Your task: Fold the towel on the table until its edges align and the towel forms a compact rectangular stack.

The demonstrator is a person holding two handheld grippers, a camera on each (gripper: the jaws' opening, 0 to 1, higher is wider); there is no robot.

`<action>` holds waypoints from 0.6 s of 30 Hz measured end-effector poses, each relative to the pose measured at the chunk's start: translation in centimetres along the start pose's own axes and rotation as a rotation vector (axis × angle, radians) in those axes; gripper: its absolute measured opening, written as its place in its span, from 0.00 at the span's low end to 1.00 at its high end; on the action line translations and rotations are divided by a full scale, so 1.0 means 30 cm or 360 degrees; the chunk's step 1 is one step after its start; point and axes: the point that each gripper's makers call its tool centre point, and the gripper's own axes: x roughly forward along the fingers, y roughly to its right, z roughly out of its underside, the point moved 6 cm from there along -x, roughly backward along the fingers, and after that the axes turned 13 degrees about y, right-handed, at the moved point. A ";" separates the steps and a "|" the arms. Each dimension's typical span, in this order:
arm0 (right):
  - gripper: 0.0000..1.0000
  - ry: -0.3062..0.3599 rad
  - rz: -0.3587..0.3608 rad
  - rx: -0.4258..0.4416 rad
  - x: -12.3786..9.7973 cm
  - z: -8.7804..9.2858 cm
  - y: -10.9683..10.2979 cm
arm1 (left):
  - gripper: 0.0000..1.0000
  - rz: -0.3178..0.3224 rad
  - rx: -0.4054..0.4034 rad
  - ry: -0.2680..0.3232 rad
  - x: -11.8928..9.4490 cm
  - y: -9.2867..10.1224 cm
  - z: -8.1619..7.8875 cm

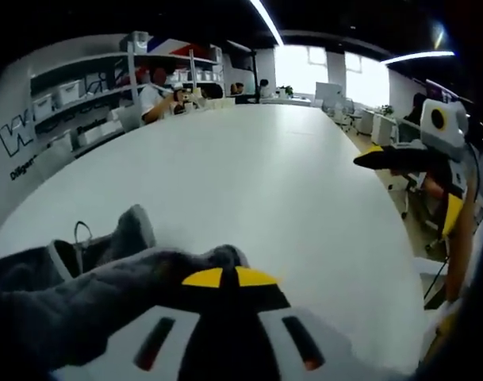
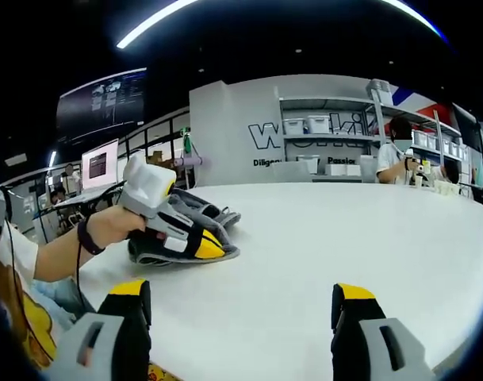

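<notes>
Pinching the crumpled grey terry towel (image 1: pixel 90 294) on the white bench (image 1: pixel 249 182), the left hand-held gripper (image 2: pixel 201 242) has closed jaws; the right hand-held gripper (image 2: pixel 239 313) hangs wide open, empty. Folding seems barely begun; next, it must grab another corner.

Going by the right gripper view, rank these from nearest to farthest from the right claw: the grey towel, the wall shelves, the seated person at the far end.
1. Grey towel, on the table, left, under the left claw.
2. Seated person, far right of the table.
3. Wall shelves, behind the table.

From the right claw.
</notes>
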 end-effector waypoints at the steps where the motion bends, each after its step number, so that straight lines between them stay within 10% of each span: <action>1: 0.99 0.0001 -0.0001 0.0000 0.000 0.000 0.000 | 0.04 -0.0003 -0.0014 0.0005 -0.004 -0.002 -0.003; 18: 0.99 0.0005 -0.0007 0.0010 -0.003 0.004 -0.001 | 0.04 -0.0123 -0.0147 0.0419 -0.204 -0.118 -0.209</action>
